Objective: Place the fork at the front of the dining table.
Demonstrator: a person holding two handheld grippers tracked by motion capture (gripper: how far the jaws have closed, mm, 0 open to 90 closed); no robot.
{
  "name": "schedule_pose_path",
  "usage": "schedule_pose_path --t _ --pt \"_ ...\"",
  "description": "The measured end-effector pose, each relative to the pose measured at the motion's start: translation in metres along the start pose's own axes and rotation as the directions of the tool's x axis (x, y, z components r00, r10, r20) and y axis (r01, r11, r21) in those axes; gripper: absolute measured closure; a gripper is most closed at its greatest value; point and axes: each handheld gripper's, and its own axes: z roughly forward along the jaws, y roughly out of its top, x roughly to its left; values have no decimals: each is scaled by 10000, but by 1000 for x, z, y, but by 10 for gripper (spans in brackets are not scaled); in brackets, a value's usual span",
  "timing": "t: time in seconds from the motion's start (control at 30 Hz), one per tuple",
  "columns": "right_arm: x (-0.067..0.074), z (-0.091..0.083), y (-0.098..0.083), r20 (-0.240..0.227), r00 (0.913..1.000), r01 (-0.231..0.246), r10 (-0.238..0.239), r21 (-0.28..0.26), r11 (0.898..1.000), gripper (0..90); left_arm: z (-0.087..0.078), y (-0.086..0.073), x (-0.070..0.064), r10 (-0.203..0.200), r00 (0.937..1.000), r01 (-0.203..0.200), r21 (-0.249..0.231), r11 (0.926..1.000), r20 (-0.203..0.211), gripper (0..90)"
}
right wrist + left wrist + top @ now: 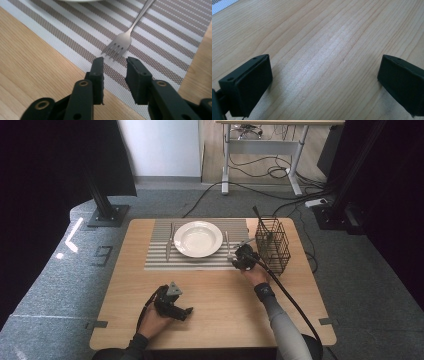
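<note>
The left hand-held gripper is parked on the near left of the light wooden worktop, lying low and pointing right. Its own view gets you what the high view can't: the two black jaws stand wide apart with nothing but bare wood grain between them.

Moving right in the high view, there's a grey-and-white striped woven placemat on the far half, with a silver knife along its left side and a round white ceramic plate in the middle.

The silver metal fork lies on the mat just right of the plate. From above it's a thin sliver. The right gripper view shows it properly, tines toward the camera, handle running away toward the plate's rim.

The right hand-held gripper sits just short of those tines, jaws only narrowly apart, holding nothing.

Far right stands a black wire mesh cutlery basket, upright, visible from above.
</note>
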Motion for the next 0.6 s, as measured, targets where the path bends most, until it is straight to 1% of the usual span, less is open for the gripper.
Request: schedule_pose_path --t 0.03,0.13,0.2,0.33,0.5,0.6 --pt "0 0 0 0 10000 0 0 0 10000 685 0 0 0 0 10000 0 0 10000 0 0" --pt "2 7 0 -162 9998 129 -130 -55 9999 724 0 0 0 -4 10000 4 -1 10000 -2 0" --pt "3 11 2 -137 9997 202 -203 -48 9998 734 0 0 0 -3 10000 3 -3 10000 0 0" --pt "3 17 5 -47 9999 150 -151 -79 9999 740 0 0 0 -1 10000 1 1 10000 -2 0" --pt "2 23 12 -102 9999 81 -83 -167 9998 740 0 0 0 2 10000 -2 5 10000 -1 0" --pt "1 27 16 -26 10000 36 -37 -151 9999 739 0 0 0 -11 10000 11 -7 10000 2 0"
